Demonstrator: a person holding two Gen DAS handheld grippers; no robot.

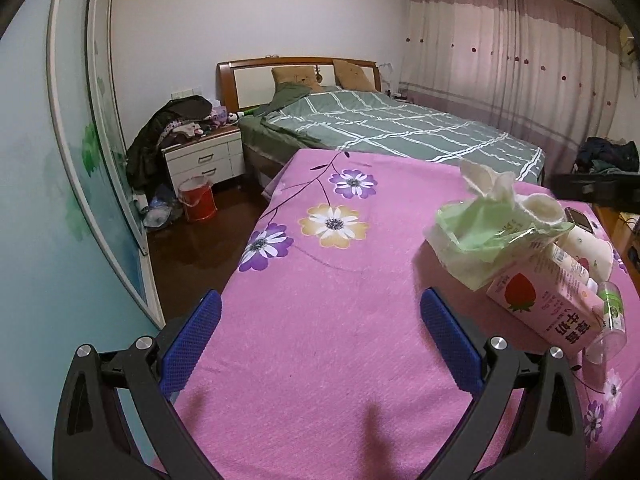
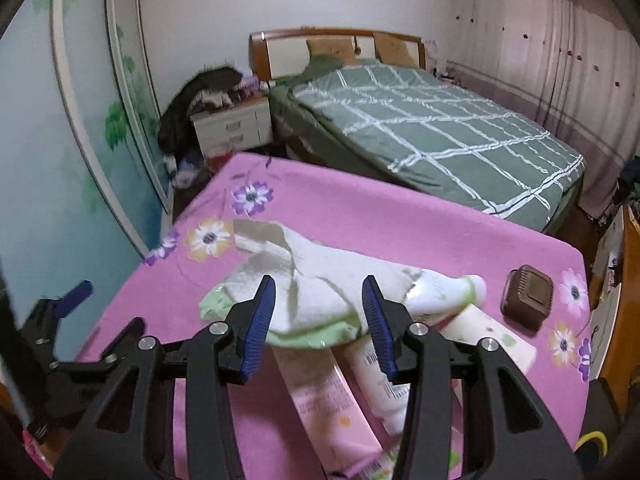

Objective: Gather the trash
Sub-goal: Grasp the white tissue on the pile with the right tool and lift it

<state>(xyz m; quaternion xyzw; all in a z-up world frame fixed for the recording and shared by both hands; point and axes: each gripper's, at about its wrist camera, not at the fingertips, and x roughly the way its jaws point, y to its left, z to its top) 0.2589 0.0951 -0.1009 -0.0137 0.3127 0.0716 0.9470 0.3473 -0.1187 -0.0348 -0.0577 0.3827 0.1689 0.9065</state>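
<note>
- Nearest the right wrist camera, the right gripper hangs with its blue-padded jaws spread, empty, just over the heap of rubbish; by my reading the grasp is only being lined up.
- Just under and beyond those jaws lies the pale green plastic tissue pack with crumpled white tissues, resting on top of the pink strawberry milk carton and the white squeeze tube.
- Off to the left, the left gripper is also spread wide and holds nothing, hovering above bare cloth on the pink flower-printed worktop.
- Right of it, in the left wrist view, a clear plastic bottle with a green label lies beside the carton.
- Farther right sits a small brown square box, apart from the heap; whether it counts as trash I cannot tell.
- Far left on the floor, by the white bedside cabinet, stands a red bin, likely where the trash goes, well apart from the heap.
- Judging from this, nothing is collected yet: every piece still lies on the worktop, and all the picking and carrying remains.
</note>
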